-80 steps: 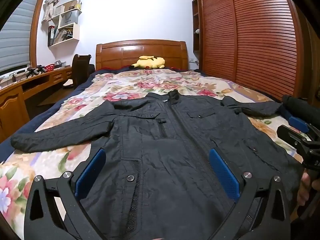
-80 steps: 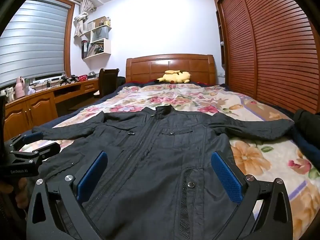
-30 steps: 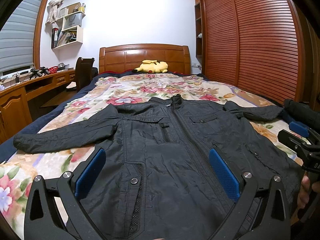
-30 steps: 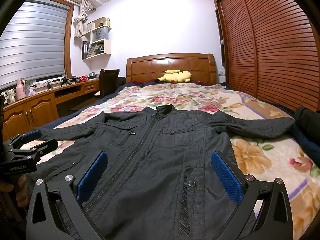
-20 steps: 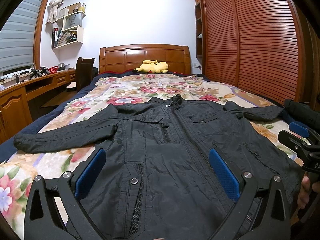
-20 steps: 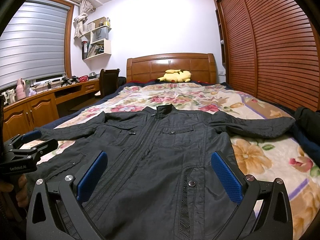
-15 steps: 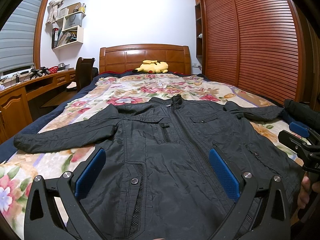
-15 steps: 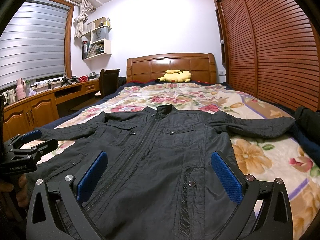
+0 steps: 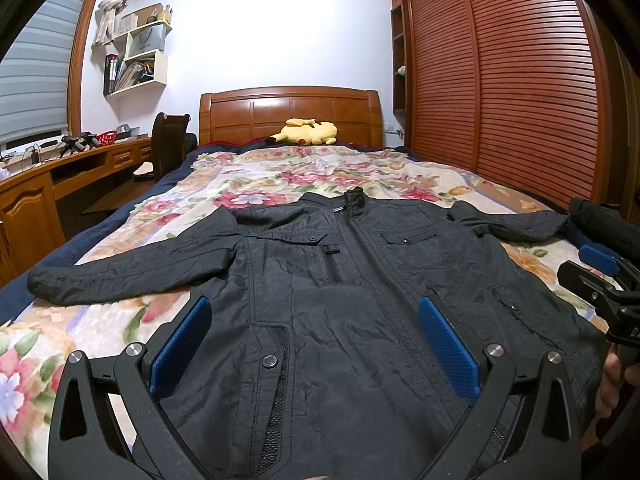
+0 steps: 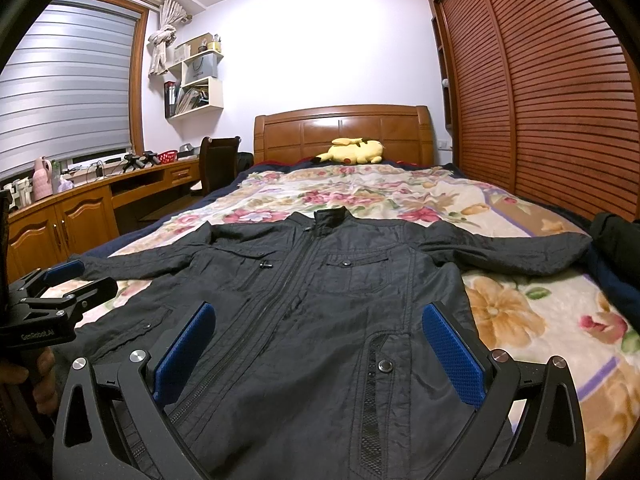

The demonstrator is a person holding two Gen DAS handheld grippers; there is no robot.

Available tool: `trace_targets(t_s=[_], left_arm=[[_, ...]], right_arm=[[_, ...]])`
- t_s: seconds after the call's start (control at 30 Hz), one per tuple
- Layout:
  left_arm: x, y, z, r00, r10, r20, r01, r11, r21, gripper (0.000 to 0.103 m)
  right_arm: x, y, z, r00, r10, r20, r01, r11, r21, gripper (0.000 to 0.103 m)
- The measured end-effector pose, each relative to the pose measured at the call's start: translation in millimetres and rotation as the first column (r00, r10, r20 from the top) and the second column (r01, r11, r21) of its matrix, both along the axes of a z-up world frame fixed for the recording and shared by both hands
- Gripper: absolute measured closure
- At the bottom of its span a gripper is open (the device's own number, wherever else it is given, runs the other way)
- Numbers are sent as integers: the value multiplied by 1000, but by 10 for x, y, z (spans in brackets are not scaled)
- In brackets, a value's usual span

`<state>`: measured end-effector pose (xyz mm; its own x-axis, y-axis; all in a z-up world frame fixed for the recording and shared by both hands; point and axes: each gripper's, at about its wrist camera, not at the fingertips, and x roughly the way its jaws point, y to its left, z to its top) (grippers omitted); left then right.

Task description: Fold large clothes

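We hold both grippers low over the near end of a bed (image 9: 120, 320), and neither grips anything. The left gripper (image 9: 316, 336) has its jaws wide apart, its blue pads (image 9: 182, 344) standing to either side of the lower front of a black jacket (image 9: 340, 300). The right gripper (image 10: 320, 344) is spread just as wide, and the jacket's hem runs under and between its jaws too.

The jacket lies flat and face up on the flowered bedspread (image 10: 360, 196), zipped shut, collar pointing away from the jaws toward the wooden headboard (image 10: 344, 128). Its sleeves stretch out to both sides, well beyond the jaws: one sleeve (image 9: 132, 268) reaches out left of the left jaws, the other sleeve (image 10: 508, 248) out right of the right jaws.

Far ahead of the jaws, a yellow plush toy (image 9: 306, 132) rests against the headboard. In the left view the right gripper shows at the right edge, held by a hand (image 9: 608, 384); in the right view the left gripper shows at the left edge. A dark bundle (image 10: 616, 244) lies just past the right sleeve's cuff. A wooden desk (image 10: 80, 208) runs along the left wall, and slatted wardrobe doors (image 10: 560, 100) fill the right.
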<state>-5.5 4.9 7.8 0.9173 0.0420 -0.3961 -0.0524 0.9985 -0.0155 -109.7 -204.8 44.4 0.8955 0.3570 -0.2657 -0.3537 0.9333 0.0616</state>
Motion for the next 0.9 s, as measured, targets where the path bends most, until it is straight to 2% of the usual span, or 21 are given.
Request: trace_targets(t_s=[0.27, 0.6, 0.9], left_arm=[[-5, 106, -62, 999, -5, -34, 4, 1000, -16, 0], [-132, 314, -1, 999, 25, -46, -25, 1000, -5, 0], [-157, 659, 56, 995, 80, -53, -78, 996, 42, 0]], right_arm=[[-19, 88, -2, 999, 33, -15, -33, 999, 1, 0], [0, 260, 43, 994, 107, -26, -107, 994, -19, 0], [65, 305, 134, 989, 145, 0, -145, 989, -7, 0]])
